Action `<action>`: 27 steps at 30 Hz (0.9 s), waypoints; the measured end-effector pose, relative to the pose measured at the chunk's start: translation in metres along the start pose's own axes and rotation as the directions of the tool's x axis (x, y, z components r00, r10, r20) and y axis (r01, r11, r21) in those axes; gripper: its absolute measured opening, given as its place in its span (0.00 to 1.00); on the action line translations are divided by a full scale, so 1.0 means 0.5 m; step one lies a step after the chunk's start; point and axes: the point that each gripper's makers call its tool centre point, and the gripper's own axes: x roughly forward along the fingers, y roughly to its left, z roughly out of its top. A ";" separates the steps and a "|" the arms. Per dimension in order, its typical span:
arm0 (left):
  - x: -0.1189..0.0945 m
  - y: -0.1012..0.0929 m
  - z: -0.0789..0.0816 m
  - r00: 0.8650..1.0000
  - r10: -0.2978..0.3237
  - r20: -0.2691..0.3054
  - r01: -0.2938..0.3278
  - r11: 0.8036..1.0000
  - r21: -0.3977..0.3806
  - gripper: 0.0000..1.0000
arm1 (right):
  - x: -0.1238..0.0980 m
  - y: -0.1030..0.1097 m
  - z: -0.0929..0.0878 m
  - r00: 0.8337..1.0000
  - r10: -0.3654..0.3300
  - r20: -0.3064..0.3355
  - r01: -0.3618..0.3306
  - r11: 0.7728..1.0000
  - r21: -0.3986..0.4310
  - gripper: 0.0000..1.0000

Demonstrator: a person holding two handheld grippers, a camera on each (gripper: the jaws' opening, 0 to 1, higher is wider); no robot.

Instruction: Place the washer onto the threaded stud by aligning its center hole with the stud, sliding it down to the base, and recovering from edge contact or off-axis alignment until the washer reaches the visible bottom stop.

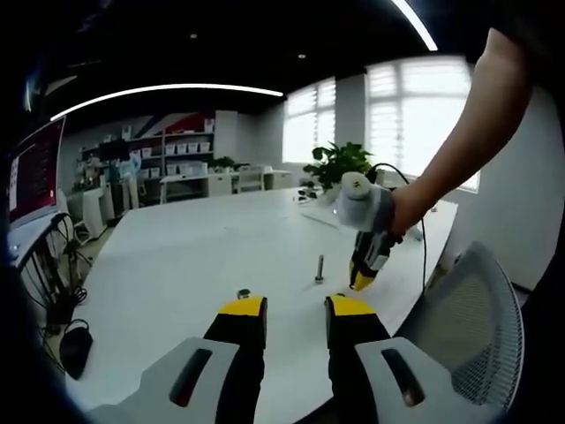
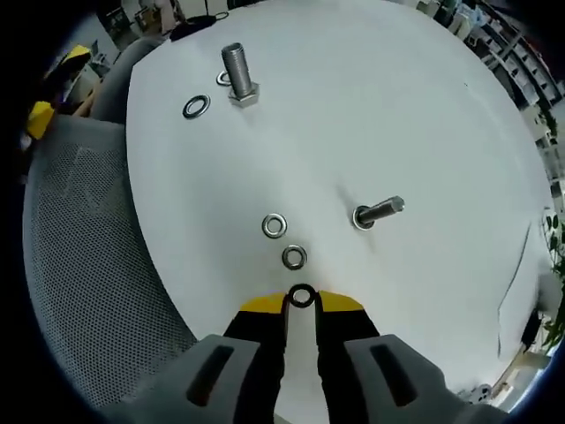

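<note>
In the right gripper view, my right gripper (image 2: 302, 301) is shut on a small dark washer (image 2: 302, 296) pinched edge-on between its yellow tips. Ahead and to the right a threaded stud (image 2: 380, 212) rises from the white table (image 2: 424, 115), with a ring at its base. Two loose washers (image 2: 274, 225) (image 2: 294, 257) lie between the gripper and the stud. In the left gripper view, my left gripper (image 1: 296, 307) is open and holds nothing. The stud (image 1: 320, 268) stands just beyond it, and the hand-held right gripper (image 1: 360, 281) hovers close to the stud's right.
A second bolt (image 2: 237, 75) stands head-down farther off, with another washer (image 2: 196, 107) beside it. A grey mesh chair (image 2: 88, 265) hugs the table edge; the chair (image 1: 477, 327) sits at the right. A small piece (image 1: 243, 292) lies by my left jaw tip.
</note>
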 end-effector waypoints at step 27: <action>0.001 -0.002 0.001 1.000 -0.005 0.006 0.005 1.000 0.002 0.25 | -0.079 -0.077 0.115 0.992 -0.069 0.106 0.080 0.992 -0.095 0.14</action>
